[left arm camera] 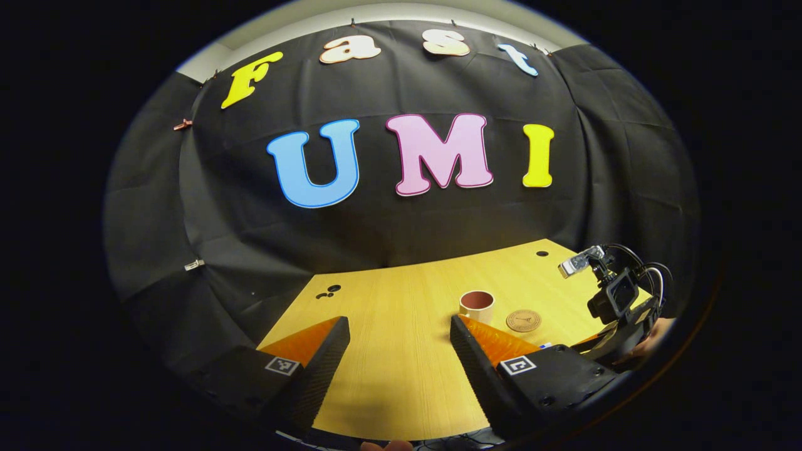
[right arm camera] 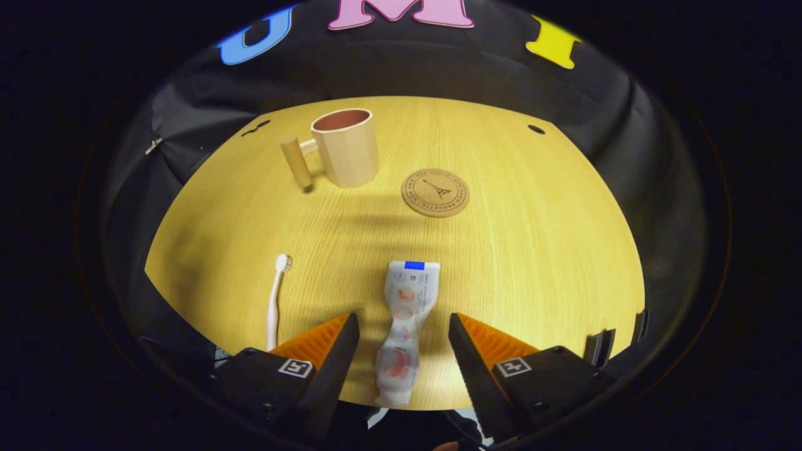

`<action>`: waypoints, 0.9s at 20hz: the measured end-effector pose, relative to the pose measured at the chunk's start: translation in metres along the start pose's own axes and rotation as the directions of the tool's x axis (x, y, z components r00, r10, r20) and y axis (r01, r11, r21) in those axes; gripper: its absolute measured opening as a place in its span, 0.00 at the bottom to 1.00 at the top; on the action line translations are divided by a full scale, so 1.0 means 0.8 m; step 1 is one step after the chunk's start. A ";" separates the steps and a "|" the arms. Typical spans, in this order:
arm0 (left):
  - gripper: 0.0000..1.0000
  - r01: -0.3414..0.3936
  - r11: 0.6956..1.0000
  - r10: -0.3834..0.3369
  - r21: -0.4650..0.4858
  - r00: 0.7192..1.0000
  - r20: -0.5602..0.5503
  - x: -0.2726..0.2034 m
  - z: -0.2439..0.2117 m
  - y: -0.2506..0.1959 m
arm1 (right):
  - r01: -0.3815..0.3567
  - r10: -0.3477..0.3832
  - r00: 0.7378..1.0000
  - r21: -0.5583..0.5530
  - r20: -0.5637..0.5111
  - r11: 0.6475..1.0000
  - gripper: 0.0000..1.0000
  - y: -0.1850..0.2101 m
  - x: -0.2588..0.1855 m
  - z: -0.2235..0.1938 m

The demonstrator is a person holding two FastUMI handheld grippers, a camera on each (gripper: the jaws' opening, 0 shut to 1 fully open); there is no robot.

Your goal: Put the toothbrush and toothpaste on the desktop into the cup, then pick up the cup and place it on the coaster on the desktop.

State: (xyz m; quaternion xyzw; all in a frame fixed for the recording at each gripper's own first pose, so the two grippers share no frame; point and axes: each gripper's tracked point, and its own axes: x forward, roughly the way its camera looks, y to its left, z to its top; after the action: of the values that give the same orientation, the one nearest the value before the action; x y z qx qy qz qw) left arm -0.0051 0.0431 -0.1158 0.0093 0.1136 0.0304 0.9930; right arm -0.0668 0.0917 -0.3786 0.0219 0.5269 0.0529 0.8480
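Across the lower half of the right gripper view spreads the wooden desktop (right arm camera: 532,263). At lower left of the frame lies the toothbrush (right arm camera: 274,300), bristle head pointing up the frame, its handle running down behind one finger. Upper left of centre stands the cup (right arm camera: 346,148), upright, with a peg-like handle sticking out to its left. Right of the cup, apart from it, the round coaster (right arm camera: 435,192) lies flat. Lower centre, the toothpaste (right arm camera: 406,329) lies lengthwise between the fingers of the right gripper (right arm camera: 401,341); the fingers stand wide apart on either side of the tube, and I cannot tell whether either one touches it.

Turning to the left gripper view, the left gripper (left arm camera: 401,341) sits at the bottom of the frame with its fingers spread and nothing between them but bare desktop (left arm camera: 401,300). Right of centre stands the cup (left arm camera: 477,305), and just to its right the coaster (left arm camera: 523,320). At the far right edge, the other gripper (left arm camera: 617,307) shows with its camera and cables, a hand (left arm camera: 651,341) partly visible behind it.
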 end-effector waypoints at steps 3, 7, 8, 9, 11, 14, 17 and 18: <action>1.00 -0.005 1.000 0.005 0.002 1.000 -0.028 0.003 -0.012 -0.004 | -0.001 0.001 0.999 0.015 -0.035 1.000 0.77 0.004 0.015 -0.004; 1.00 -0.011 1.000 0.012 0.005 0.999 -0.053 0.005 -0.022 -0.012 | 0.016 -0.013 0.995 0.034 -0.096 0.999 0.77 0.001 0.026 -0.017; 1.00 -0.013 1.000 0.013 0.004 0.998 -0.056 0.005 -0.021 -0.015 | 0.016 -0.012 0.993 0.035 -0.118 0.999 0.71 -0.001 0.026 -0.022; 1.00 -0.015 1.000 0.015 0.003 0.998 -0.060 0.006 -0.024 -0.018 | 0.019 -0.016 0.996 0.033 -0.091 0.999 0.64 -0.003 0.036 -0.019; 1.00 -0.019 1.000 0.019 0.000 0.997 -0.068 0.007 -0.029 -0.026 | 0.004 -0.003 0.997 0.017 -0.083 1.000 0.64 -0.008 0.029 -0.016; 1.00 -0.026 1.000 0.026 -0.001 0.996 -0.088 0.009 -0.035 -0.040 | -0.012 0.014 0.996 0.026 -0.087 1.000 0.31 -0.014 0.029 -0.015; 1.00 -0.030 1.000 0.028 -0.011 0.992 -0.120 0.010 -0.051 -0.057 | -0.069 0.071 0.995 0.038 -0.065 0.997 0.30 -0.015 0.028 -0.010; 1.00 -0.030 0.999 0.027 -0.017 0.990 -0.137 0.012 -0.057 -0.063 | -0.085 0.088 0.994 0.055 -0.057 0.995 0.28 -0.016 0.026 -0.009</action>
State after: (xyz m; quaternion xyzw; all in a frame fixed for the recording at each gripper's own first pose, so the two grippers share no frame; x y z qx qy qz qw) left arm -0.0034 -0.0060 -0.1636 -0.0008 0.1811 0.0461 0.9824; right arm -0.0633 0.0815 -0.4018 0.0656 0.5514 0.0764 0.8281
